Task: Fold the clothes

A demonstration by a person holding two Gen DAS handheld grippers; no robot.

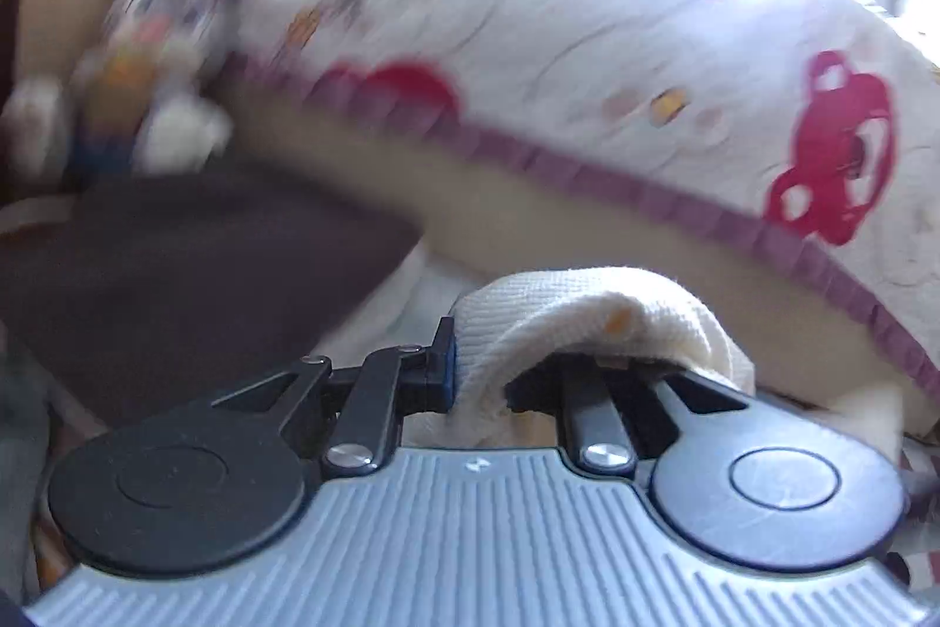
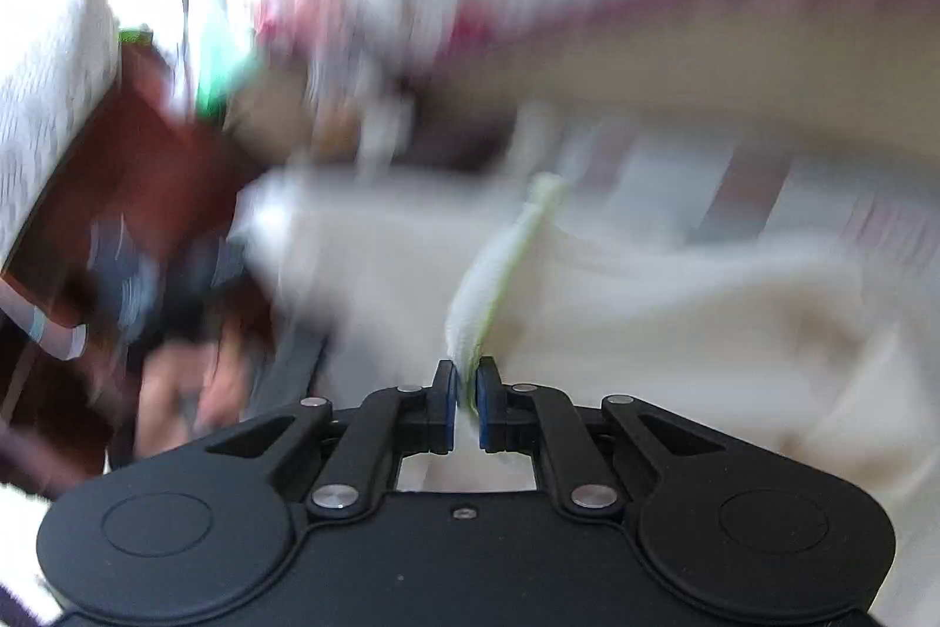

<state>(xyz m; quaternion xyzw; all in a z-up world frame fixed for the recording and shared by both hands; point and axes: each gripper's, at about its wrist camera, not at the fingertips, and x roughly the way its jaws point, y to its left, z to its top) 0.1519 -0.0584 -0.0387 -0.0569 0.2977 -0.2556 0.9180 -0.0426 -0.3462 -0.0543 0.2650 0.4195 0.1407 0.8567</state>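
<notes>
- At the far left of your left wrist view, a dark brown surface [image 1: 194, 262] fills the space below a blurred cluster of small white and orange shapes, too smeared to name.
- Your left gripper [image 1: 470, 362] sits low in the middle of that view. Its left finger [image 1: 440, 362] with the blue pad is bare on its outer side, while a fold of the cream knitted garment [image 1: 587, 315] drapes over and hides the right finger. The pads look clamped on that fold, with the cloth bunched up and over the jaws.
- Behind and to the right, a white quilt [image 1: 587, 39] printed with red and purple cartoon figures runs across the view, edged with a purple ruffle [image 1: 587, 174] (the upper right corner is washed out by bright light).
- In your right wrist view, the left side shows a reddish-brown surface [image 2: 147, 168] and, lower down, what is probably a hand [image 2: 182, 392], though the blur is too heavy to be sure.
- Your right gripper [image 2: 467, 403] is closed on a narrow edge of the cream garment [image 2: 646, 309]. The 2 blue pads [image 2: 449, 406] pinch a ribbed hem with a thin yellow-green line [image 2: 499, 274] that rises straight from the jaws.
- The rest of the garment spreads to the right of that hem, and the quilt's red and purple blur lies above it.
</notes>
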